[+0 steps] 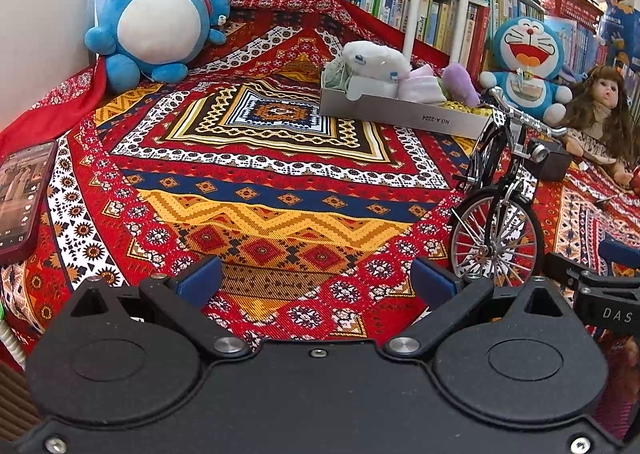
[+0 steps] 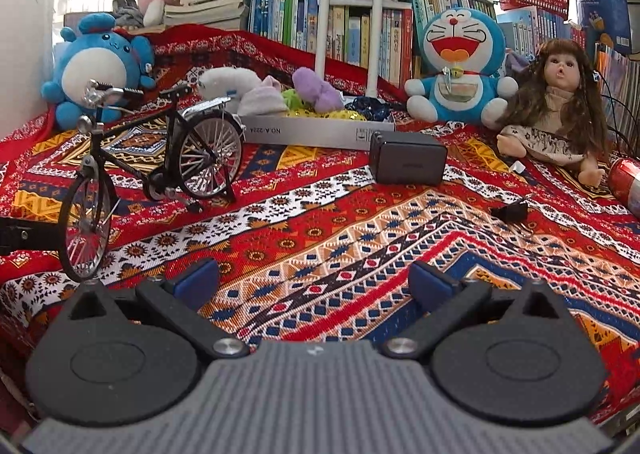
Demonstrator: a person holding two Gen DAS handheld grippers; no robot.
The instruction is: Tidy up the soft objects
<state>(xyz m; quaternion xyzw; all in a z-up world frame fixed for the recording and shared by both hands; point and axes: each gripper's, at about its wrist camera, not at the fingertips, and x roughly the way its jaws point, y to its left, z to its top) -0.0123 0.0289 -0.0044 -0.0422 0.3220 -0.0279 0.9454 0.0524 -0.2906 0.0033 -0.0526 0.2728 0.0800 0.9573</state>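
Blue plush toys (image 2: 460, 66), two; one doll (image 2: 556, 110); both grippers (image 1: 316, 282) (image 2: 314, 280) spread wide, empty.

Soft toys fill the tray (image 2: 320, 136) at the back of the table (image 2: 340, 238). The model bicycle (image 2: 156, 162) stands before its left end, the small box (image 2: 407, 163) before its right. The doll (image 2: 556, 110) sits right of the box.

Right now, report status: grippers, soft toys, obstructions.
Left gripper open, empty. Right gripper open, empty. Small soft toys piled in white box, untouched. Model bicycle and black box stand in front of it.
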